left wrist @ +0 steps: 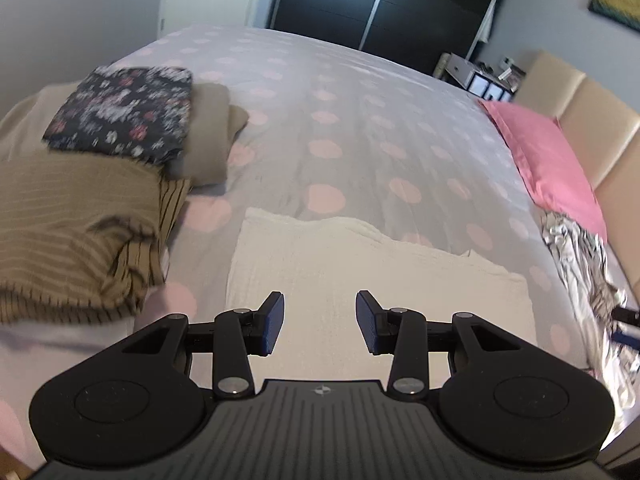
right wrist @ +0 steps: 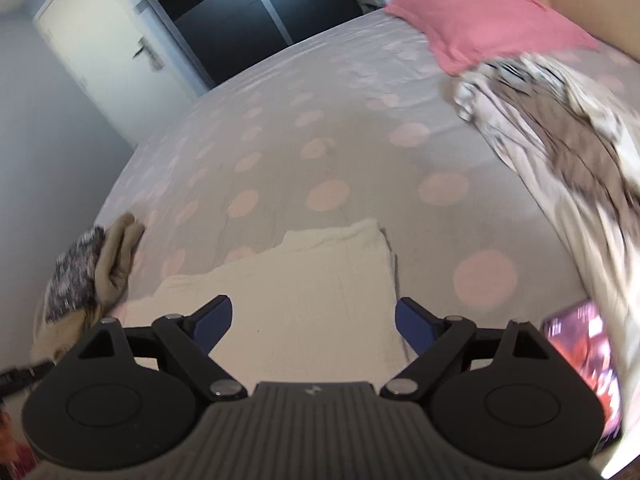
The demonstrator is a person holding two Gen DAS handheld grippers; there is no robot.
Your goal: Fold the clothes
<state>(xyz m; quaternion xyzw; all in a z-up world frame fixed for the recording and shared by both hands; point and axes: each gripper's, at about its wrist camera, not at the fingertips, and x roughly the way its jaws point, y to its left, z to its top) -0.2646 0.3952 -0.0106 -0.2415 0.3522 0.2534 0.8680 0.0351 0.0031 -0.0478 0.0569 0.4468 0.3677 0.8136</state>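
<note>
A folded white garment point(left wrist: 360, 264) lies flat on the dotted bedspread near the front edge; it also shows in the right wrist view point(right wrist: 312, 280). My left gripper point(left wrist: 320, 322) is open and empty, hovering over the near part of the white garment. My right gripper point(right wrist: 314, 322) is open wide and empty, also above the white garment's near edge. A crumpled patterned beige and brown garment point(right wrist: 560, 136) lies unfolded at the right; it shows as a shiny heap in the left wrist view point(left wrist: 580, 264).
A stack of folded clothes sits at the left: a striped brown piece point(left wrist: 72, 236), a dark floral piece point(left wrist: 124, 114), beige pieces under. A pink pillow point(left wrist: 548, 156) lies by the beige headboard point(left wrist: 592, 108). A lit phone point(right wrist: 588, 356) rests at the right. Dark wardrobe point(left wrist: 380, 4) behind.
</note>
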